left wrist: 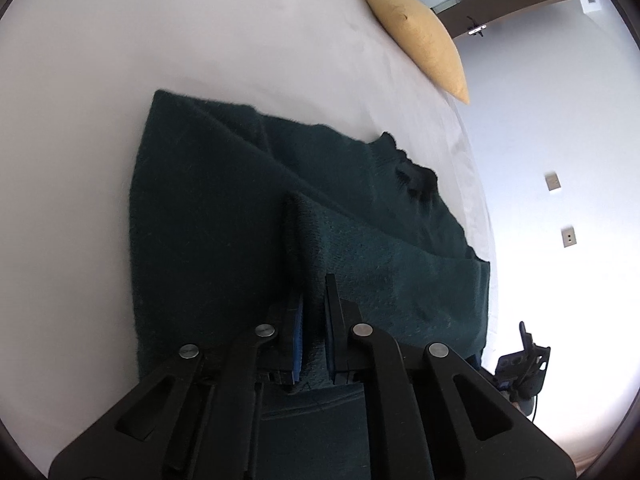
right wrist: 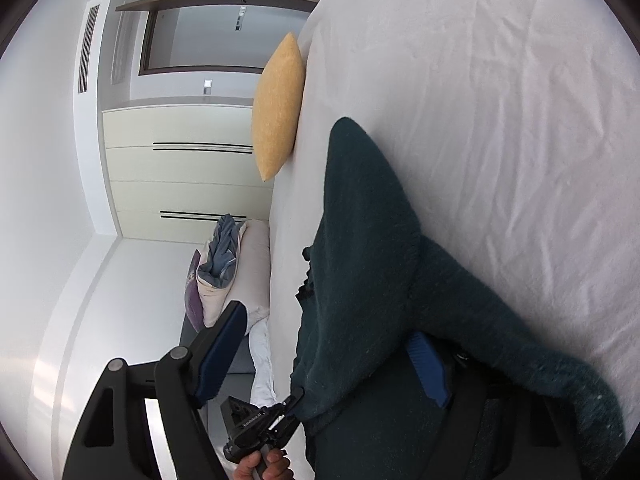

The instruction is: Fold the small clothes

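On the bed (left wrist: 100, 60), white sheet, I see a dark green sweater (left wrist: 208, 220) lying partly folded, its collar toward the far edge near a yellow cushion (left wrist: 420, 36).

Left view: my left hand-held gripper (left wrist: 314, 320) is clenched on a raised fold of the sweater; the knit stands up between the two blue pads (left wrist: 297, 344) and both press on it. The fold runs away from the jaws as a ridge over the flat body of the garment. The right hand-held gripper (left wrist: 524, 360) shows small at the lower right, off the bed's edge.

Right view: my right hand-held gripper (right wrist: 332, 356) is released, jaws standing wide. One blue pad (right wrist: 430, 368) sits under the sweater (right wrist: 360, 240), cloth draped over it; the other finger (right wrist: 220, 352) hangs clear in open air beside the bed (right wrist: 500, 100). I cannot tell whether the covered pad bears weight. The sweater hangs over the mattress edge here. The left hand-held gripper (right wrist: 292, 404) pinches the cloth at the bottom, a hand (right wrist: 260, 466) on its handle. The cushion (right wrist: 278, 104) leans at the bed's edge; a pile of bedding (right wrist: 228, 272) lies on the floor beyond, before a pale wardrobe (right wrist: 180, 168).
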A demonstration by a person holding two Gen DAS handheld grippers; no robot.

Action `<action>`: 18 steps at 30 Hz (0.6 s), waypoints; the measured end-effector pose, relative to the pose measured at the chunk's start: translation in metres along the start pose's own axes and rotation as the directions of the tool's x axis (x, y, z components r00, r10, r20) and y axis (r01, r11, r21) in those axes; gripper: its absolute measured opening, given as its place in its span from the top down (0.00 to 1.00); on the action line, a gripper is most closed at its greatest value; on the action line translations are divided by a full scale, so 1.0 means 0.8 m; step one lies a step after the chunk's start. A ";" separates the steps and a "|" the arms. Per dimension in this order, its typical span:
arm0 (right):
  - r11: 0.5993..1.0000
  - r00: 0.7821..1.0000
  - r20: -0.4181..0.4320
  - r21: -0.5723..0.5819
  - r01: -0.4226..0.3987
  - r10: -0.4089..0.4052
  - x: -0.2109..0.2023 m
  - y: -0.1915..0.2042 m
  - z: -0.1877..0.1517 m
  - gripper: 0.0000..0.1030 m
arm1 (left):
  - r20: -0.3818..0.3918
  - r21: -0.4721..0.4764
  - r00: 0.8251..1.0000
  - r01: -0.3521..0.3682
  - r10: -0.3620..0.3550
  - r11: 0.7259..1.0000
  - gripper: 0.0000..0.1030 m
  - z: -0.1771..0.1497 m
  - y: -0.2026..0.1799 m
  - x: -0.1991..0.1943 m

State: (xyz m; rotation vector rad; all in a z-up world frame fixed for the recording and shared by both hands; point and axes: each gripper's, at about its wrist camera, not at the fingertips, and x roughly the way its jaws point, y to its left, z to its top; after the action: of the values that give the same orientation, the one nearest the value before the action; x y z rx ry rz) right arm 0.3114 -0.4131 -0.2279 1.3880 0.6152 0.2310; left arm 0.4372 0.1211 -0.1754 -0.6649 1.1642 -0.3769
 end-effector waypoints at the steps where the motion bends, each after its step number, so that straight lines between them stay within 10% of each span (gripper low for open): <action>1: 1.000 1.000 0.005 0.001 -0.003 0.003 0.000 0.000 0.000 0.22 | 0.001 -0.003 1.000 0.001 -0.001 1.000 0.93 -0.002 0.004 0.000; 18: 0.997 0.997 -0.021 -0.021 0.079 -0.080 -0.009 0.004 -0.007 0.29 | 0.020 0.045 1.000 -0.017 0.016 0.999 0.91 -0.015 0.002 0.013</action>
State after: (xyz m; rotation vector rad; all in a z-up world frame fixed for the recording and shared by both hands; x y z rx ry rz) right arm 0.3034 -0.4114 -0.2230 1.3405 0.6829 0.1881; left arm 0.4297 0.1130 -0.1869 -0.6178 1.1383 -0.3810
